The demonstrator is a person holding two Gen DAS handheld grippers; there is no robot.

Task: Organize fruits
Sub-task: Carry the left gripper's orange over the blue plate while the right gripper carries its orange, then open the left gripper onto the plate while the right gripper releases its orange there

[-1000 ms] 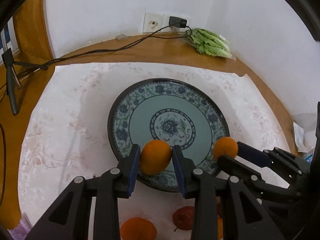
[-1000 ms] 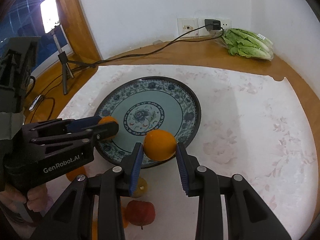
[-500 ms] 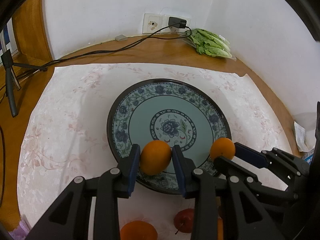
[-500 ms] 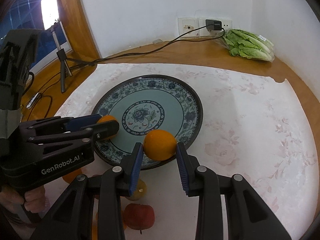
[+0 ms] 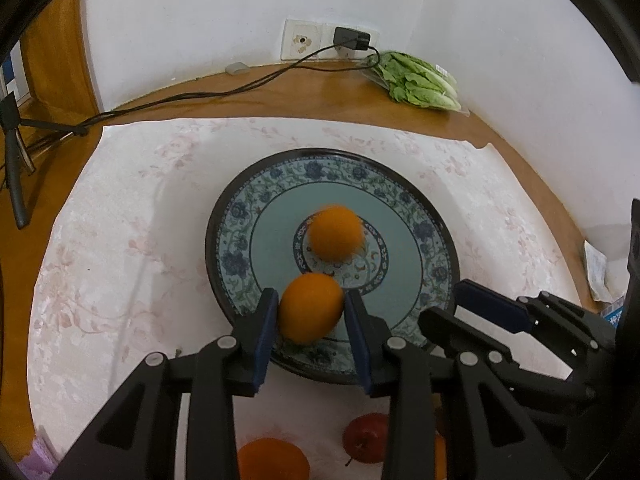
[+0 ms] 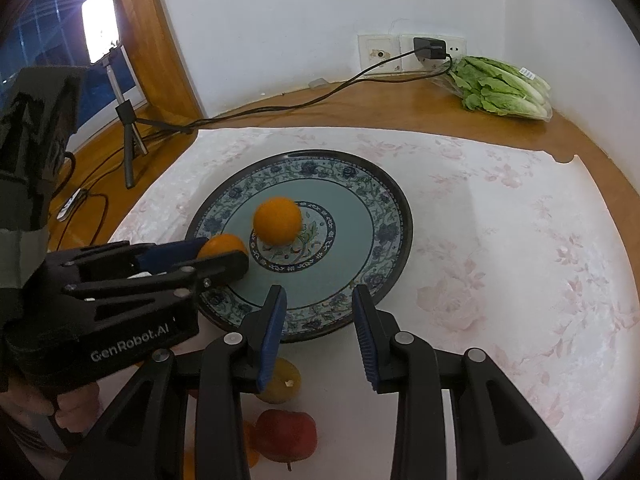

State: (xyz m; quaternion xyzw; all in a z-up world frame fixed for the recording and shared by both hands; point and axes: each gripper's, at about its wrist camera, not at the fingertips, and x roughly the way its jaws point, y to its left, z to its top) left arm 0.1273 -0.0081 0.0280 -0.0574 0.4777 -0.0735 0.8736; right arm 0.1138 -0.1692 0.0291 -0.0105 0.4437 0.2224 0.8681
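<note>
The left gripper (image 5: 310, 320) clamps 1 orange (image 5: 311, 307) at the plate's (image 5: 224, 256) 6 o'clock rim; the right gripper (image 6: 320, 320) is empty, jaws apart. The firm, round fruit probably rolls: hold across its widest middle.

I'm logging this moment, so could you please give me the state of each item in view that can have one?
left gripper: shut on an orange.
held orange: clamped over the plate's near rim.
right gripper: open, nothing between its fingers.
loose orange: blurred, free at the plate's middle.
plate: flat on the cloth.
red apple: on the cloth, off the plate.
charger: plugged in.
</note>
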